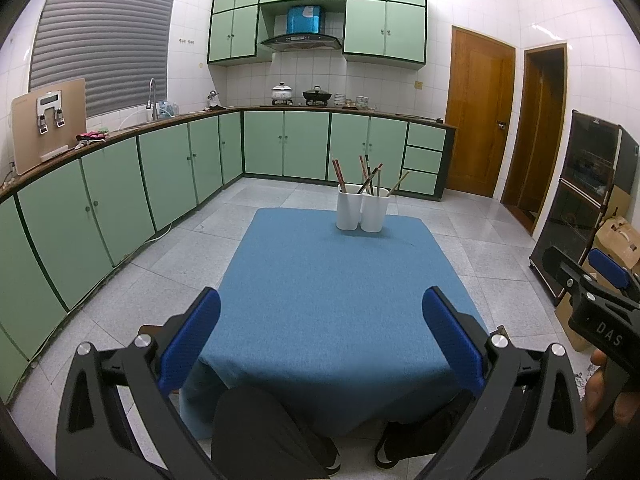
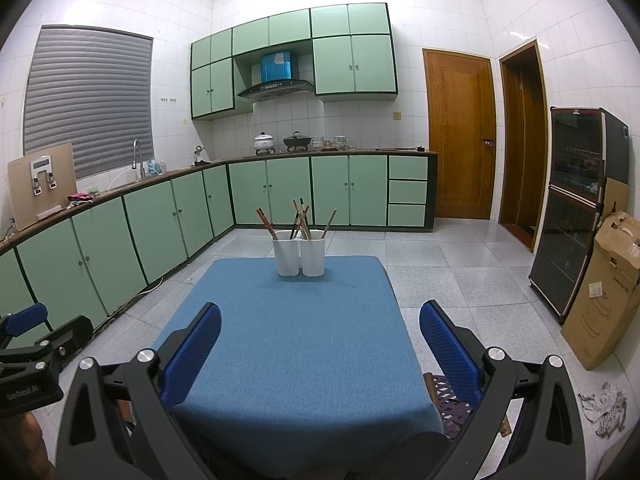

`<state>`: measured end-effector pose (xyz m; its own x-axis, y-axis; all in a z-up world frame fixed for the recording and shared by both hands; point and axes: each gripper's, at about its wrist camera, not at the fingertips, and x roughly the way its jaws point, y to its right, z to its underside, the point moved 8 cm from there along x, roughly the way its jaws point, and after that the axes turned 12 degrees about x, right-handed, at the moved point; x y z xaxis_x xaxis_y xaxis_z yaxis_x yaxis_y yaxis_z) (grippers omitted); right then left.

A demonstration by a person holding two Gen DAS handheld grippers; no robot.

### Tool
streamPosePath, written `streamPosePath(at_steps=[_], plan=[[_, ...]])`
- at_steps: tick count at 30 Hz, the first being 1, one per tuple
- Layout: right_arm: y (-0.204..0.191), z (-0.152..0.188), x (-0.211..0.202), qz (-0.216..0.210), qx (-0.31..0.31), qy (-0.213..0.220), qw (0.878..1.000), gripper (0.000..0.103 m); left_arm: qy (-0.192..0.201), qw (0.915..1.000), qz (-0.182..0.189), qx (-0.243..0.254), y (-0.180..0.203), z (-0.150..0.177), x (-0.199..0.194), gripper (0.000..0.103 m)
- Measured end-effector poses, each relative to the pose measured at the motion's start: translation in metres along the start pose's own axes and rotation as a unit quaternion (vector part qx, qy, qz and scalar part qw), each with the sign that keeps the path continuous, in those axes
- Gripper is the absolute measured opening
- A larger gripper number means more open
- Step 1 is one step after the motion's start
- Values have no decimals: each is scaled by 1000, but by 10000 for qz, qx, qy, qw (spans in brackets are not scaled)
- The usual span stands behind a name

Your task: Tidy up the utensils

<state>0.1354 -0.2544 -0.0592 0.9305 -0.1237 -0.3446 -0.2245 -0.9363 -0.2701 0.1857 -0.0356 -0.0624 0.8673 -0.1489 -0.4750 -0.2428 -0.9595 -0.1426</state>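
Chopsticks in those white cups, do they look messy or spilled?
Not spilled. The chopsticks stand in the two white cups on the blue cloth, but they lean and cross every which way, so they look untidy.

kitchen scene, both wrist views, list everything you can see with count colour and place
table: one, blue cloth cover, centre foreground
holders: two, white, side by side at the table's far end
chopsticks: several, brown and reddish, upright in the holders
cabinets: many, pale green, along the left and back walls
pots: two, white and dark, on the back counter
range hood: one, dark, under the upper cabinets
doors: two, brown wood, right
tall cabinet: one, black, far right
cardboard box: one, brown, beside it
left tongs: one, black with blue pads, open, empty
right tongs: same, open, empty
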Motion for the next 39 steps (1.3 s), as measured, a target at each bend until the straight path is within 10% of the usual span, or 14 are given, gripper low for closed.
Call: streamPosePath(at_steps=[39], plan=[[-1,1,0,0,8,-5,10000,97,10,10000,10,-3,3,-1,0,98]])
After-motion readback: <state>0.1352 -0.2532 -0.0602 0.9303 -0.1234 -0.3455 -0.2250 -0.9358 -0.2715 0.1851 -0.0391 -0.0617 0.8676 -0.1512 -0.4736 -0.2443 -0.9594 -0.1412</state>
